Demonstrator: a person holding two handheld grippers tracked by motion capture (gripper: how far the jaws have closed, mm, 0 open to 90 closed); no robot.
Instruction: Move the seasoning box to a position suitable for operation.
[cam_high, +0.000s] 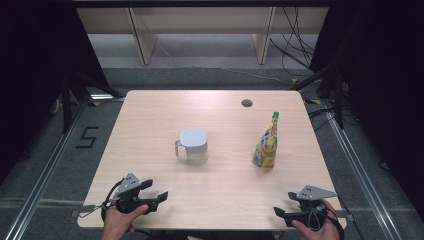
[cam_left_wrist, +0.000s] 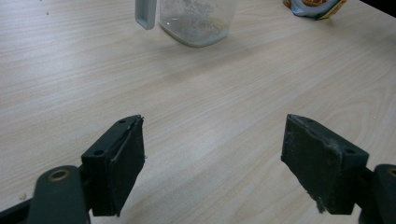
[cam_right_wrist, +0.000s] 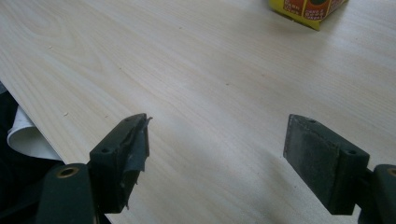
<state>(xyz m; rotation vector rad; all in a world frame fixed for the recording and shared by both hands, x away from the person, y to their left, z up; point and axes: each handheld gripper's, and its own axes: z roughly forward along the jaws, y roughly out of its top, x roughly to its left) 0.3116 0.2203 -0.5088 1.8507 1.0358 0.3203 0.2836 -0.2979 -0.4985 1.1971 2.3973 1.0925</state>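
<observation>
A clear jug (cam_high: 194, 145) with a white lid stands upright mid-table (cam_high: 150, 115), handle toward the left edge. Toward the right edge, a yellow pouch (cam_high: 266, 143) stands upright, green cap up. The left gripper (cam_high: 156, 191) and right gripper (cam_high: 278, 214) sit at the near corners, jaws spread, holding nothing.

This place looks like a lab or a test room for recordings. A plain wooden table (cam_high: 150, 150) stands alone on grey carpet (cam_high: 60, 175), between metal rails (cam_high: 47, 167) on the floor. Black curtains (cam_high: 30, 60) close both sides. Loose cables (cam_high: 295, 45) lie behind, and a number 5 (cam_high: 87, 136) is taped on the floor.
</observation>
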